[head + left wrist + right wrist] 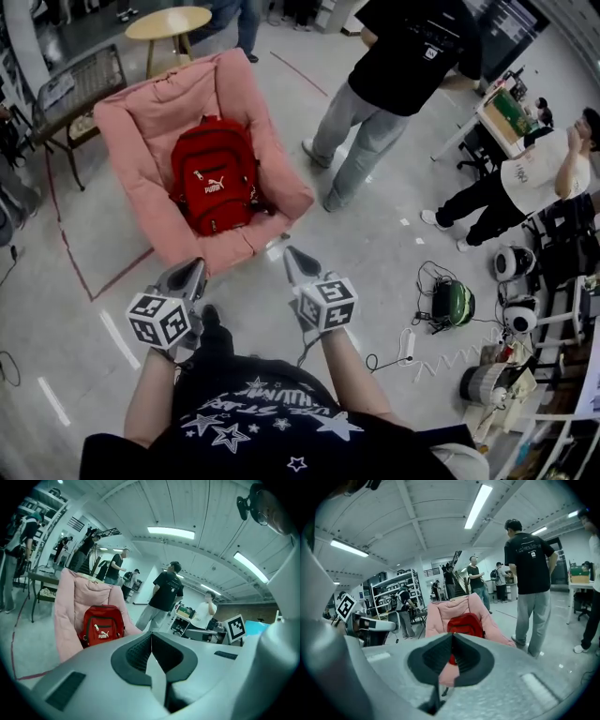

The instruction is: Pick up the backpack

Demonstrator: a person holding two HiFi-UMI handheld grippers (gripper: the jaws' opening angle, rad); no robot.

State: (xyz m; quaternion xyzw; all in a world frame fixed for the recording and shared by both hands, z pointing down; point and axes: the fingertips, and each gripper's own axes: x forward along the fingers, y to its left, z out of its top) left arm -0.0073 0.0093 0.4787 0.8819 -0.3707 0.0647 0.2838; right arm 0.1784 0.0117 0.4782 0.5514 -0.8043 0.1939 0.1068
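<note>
Backpack [214, 186] propped against the armchair's [141, 122] back edge
Looks soft and floppy, so I'd grab its top. My left gripper [187, 275] and right gripper [300, 265] are both closed, empty.

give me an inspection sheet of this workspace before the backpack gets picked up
surface: grey floor with red tape lines
job's things: red backpack upright in the pink chair, untouched
clutter: green rounded object and mixed gear along the right side
tools: left tool and right tool both shut, empty, short of the chair
cables: white power strip with cords on the floor at right
surroundings: standing person beside the chair, second person at right, round table behind
</note>
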